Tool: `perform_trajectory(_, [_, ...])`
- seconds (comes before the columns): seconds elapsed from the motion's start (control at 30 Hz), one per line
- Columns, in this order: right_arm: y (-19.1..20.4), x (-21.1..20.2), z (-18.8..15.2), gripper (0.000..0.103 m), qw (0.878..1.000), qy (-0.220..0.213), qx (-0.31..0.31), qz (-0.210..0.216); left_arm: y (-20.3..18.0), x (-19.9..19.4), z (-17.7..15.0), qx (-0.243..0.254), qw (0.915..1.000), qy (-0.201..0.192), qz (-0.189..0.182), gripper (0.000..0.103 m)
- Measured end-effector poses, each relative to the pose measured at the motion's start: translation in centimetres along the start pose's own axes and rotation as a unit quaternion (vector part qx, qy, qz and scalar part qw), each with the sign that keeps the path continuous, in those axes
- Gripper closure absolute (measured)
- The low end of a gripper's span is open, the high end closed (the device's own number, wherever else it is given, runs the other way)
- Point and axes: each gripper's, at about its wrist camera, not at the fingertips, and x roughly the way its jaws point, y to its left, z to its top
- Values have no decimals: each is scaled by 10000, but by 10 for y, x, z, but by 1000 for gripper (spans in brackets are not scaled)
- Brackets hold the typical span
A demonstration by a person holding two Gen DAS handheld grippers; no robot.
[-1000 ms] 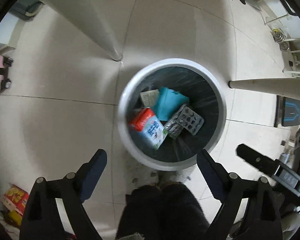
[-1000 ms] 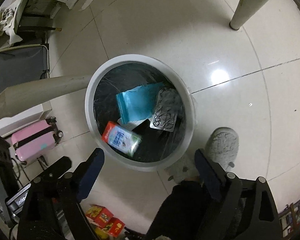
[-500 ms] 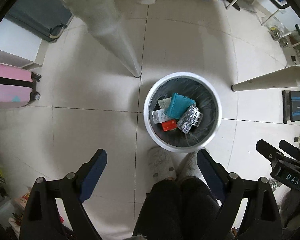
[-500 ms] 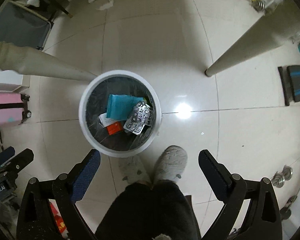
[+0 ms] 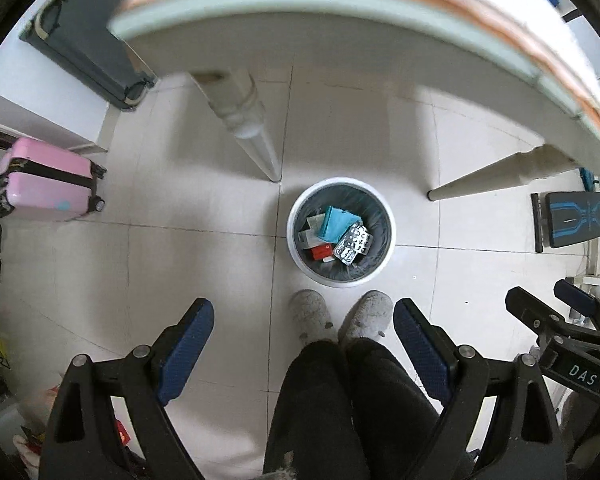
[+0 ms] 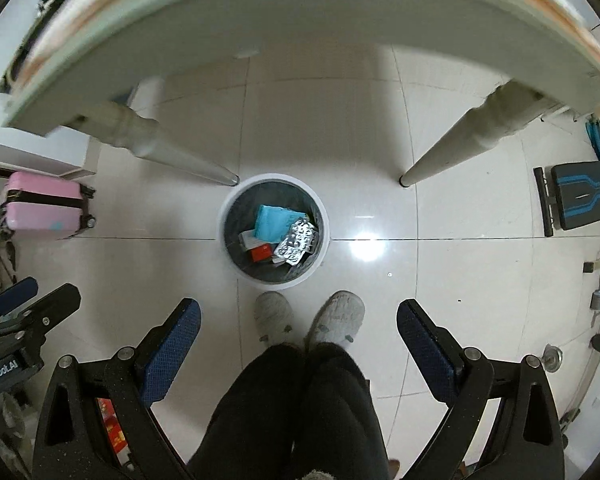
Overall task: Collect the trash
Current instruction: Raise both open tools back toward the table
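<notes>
A round white trash bin [image 5: 293,236] with a dark liner stands on the tiled floor under the table edge; it also shows in the right wrist view [image 6: 222,236]. Inside lie a teal packet [image 5: 334,222], silver blister packs [image 5: 353,242], a red-and-white box [image 5: 320,251] and white cartons. My left gripper [image 5: 303,322] is open and empty, high above the floor in front of the bin. My right gripper [image 6: 298,322] is open and empty at about the same height.
The person's grey slippers [image 5: 342,318] stand just before the bin. The table top [image 5: 340,12] and its legs [image 5: 256,140] loom above and beside the bin. A pink suitcase [image 5: 46,184] lies left, a blue-and-black bench [image 5: 576,218] right.
Both grippers have risen far above the bin, which now looks much smaller. The table edge has come into view at the top. Both stay open and empty.
</notes>
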Motion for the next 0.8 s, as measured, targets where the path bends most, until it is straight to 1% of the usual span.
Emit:
perform_trajectory(0.1, [5,-41,-6,3,10000,-12,56,59,2,-33,-1,2,9999,-112,-33,11])
perform_trajectory(0.23, [10,-92,-8,3,9996,-155,128,217,0,-77,3,65,9990,-443,-55,11])
perform_trajectory(0.33, [14,-128,0,3,9985,-320,200,387,-4,-105,15,120,9973,-722,84,11])
perform_trajectory(0.43, [17,-161,18,3,9966,-535,280,562,-6,-128,36,79,9950,-995,74,11])
perform_trajectory(0.53, [17,-189,49,3,9937,-768,431,691,-14,-148,62,58,9915,-1285,198,11])
perform_trajectory(0.6, [13,-204,75,3,9917,-913,518,747,-18,-161,85,-7,9884,-1487,318,11])
perform_trajectory(0.63, [10,-210,87,3,9909,-979,545,741,-20,-165,97,-30,9867,-1586,342,9])
perform_trajectory(0.7, [5,-221,117,3,9903,-1081,535,693,-24,-172,123,-106,9853,-1666,371,0])
perform_trajectory(0.8, [-11,-228,171,3,9899,-1152,525,642,-38,-173,168,-244,9837,-1736,406,0])
